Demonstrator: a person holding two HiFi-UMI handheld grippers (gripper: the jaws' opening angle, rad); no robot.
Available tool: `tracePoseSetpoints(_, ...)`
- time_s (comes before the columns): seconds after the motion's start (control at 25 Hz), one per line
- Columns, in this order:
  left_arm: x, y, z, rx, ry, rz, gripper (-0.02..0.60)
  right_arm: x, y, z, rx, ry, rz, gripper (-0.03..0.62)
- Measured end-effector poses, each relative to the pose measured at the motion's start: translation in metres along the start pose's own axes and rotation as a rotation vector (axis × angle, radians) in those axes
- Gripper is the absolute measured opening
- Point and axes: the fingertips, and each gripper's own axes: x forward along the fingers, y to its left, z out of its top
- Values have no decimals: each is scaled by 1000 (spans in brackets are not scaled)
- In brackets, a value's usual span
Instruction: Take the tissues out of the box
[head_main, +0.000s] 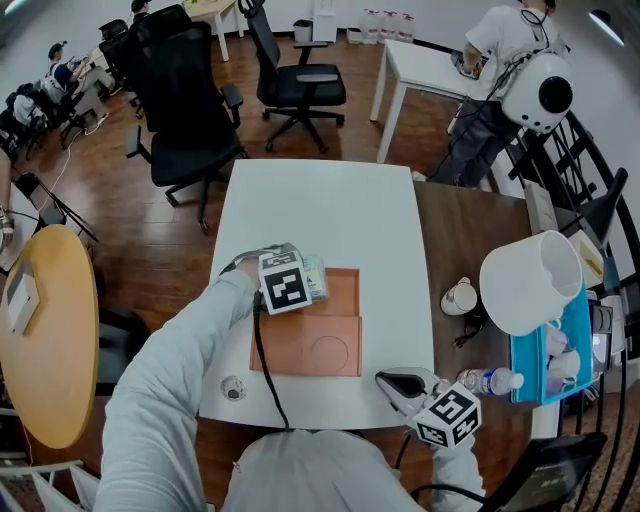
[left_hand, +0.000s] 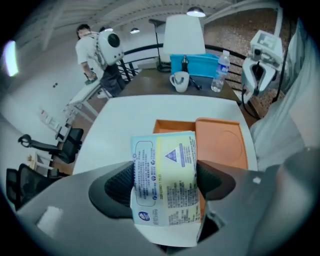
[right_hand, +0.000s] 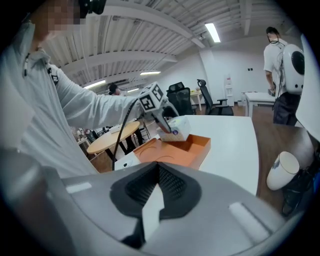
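Gripping a pack of tissues (left_hand: 162, 150), left gripper (left_hand: 165, 181) jaws part open, both pads pressed against the pack's sides, pack raised just above the open orange box (head_main: 345, 296) on the white table (head_main: 330, 210), right gripper (right_hand: 157, 192) well apart, jaws closed together, empty.

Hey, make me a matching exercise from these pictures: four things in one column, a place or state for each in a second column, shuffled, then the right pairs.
Things:
1. tissue pack
2. orange box
3. white mug
4. right gripper

Places or states:
A. shut and empty, at the white table's near edge
B. lying open on the white table
C. clamped in the left gripper
D. standing on the brown table

Pairs: 1-C, 2-B, 3-D, 4-A
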Motion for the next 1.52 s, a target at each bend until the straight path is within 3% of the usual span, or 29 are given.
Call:
tracePoseSetpoints(0.12, -64, 19, -24, -196, -52, 125, 394, -3, -1, 3, 5, -19, 3, 3)
tracePoseSetpoints(0.24, -108, 29, -69, -514, -126, 189, 394, -1, 3, 7, -5, -29, 21, 3)
tracePoseSetpoints(0.32, -114, 26, -103, -738, -193, 184, 394, 3, 8, 9, -19, -24, 41, 3)
tracePoseSetpoints(0.44, -99, 11, -158, -1024, -220, 154, 394, 12, 18, 12, -41, -8, 80, 3)
tracePoseSetpoints(0.52, -77, 0, -184, -1153, -200, 134, 394, 17, 23, 14, -56, 1, 102, 2)
tracePoseSetpoints(0.64, -38, -18, -208, -1280, -144, 93, 394, 20, 30, 16, -74, 12, 116, 3)
tracePoseSetpoints(0.76, -19, -28, -215, -1328, -145, 75, 396, 21, 38, 17, -82, 16, 120, 3)
tracePoseSetpoints(1.08, -27, -25, -210, -1277, -141, 133, 408, 16, 40, 7, -62, 22, 108, 3)
tracePoseSetpoints(1.28, -28, -26, -195, -1237, -130, 109, 413, 15, 38, 1, -51, 29, 110, 3)
tracePoseSetpoints(1.4, -55, -12, -188, -1232, -223, 178, 405, 15, 42, 3, -60, 22, 113, 3)
tracePoseSetpoints(1.52, -132, 2, -159, -1134, -427, 303, 323, 11, 41, 7, -59, 2, 105, 3)
